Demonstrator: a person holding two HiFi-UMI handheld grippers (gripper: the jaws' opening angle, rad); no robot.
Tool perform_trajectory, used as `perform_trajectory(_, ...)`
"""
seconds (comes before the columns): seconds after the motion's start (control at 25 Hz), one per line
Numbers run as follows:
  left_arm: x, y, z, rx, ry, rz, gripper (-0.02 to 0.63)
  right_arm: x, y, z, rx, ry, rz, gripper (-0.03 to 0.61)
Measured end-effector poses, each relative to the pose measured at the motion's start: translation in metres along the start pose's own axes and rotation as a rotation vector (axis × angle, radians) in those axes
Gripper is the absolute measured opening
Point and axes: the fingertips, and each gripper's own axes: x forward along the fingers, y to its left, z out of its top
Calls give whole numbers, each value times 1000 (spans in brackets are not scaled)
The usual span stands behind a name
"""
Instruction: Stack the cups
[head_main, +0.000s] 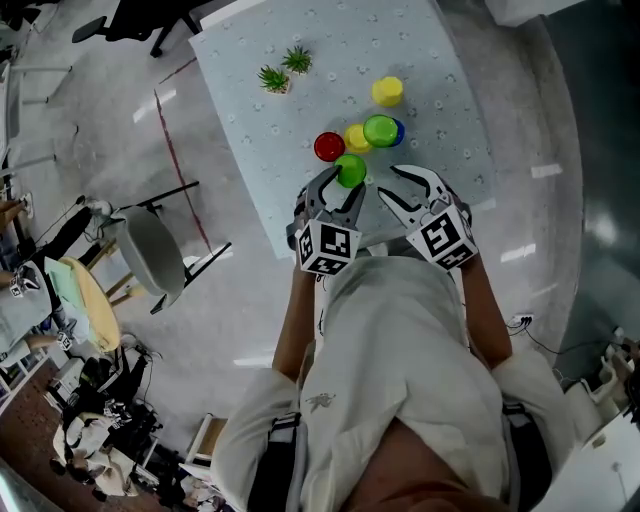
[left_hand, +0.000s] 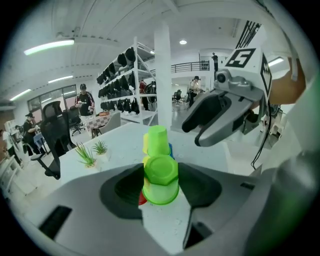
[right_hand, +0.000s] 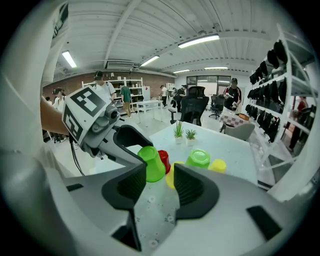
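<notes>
Left gripper (head_main: 344, 186): fingers (left_hand: 122, 192) clamped on inverted green cup (left_hand: 161, 180), axis upright, over the near edge of the desk (head_main: 250, 60). Green-topped stack (head_main: 381, 130) is near, at 1 o'clock. Right gripper (head_main: 388, 181), at 3 o'clock: fingers apart, empty. Left likely places.

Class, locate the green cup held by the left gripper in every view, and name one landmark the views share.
Head view: the green cup is above centre, held in the left gripper.
Left gripper view: the green cup is at centre, just below the middle.
Right gripper view: the green cup is left of centre.
Shared landmark: the two potted plants beyond the cups.
</notes>
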Motion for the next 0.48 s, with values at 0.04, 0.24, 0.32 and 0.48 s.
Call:
perform_trajectory(0.04, -1, 2, 4, 3, -2, 4, 221, -1, -1, 1, -2, 0, -1, 172)
perform_trajectory(0.24, -2, 17, 17, 2, -21, 26, 221, -3, -3, 7, -7, -7, -4, 170)
perform_trajectory(0.32, 0, 23, 20, 1, -25, 32, 221, -3, -4, 9, -8, -7, -4, 169)
perform_trajectory(0.48, 5, 33, 28, -4, -35, 40, 221, -2, -6, 12, -8, -12, 0, 167)
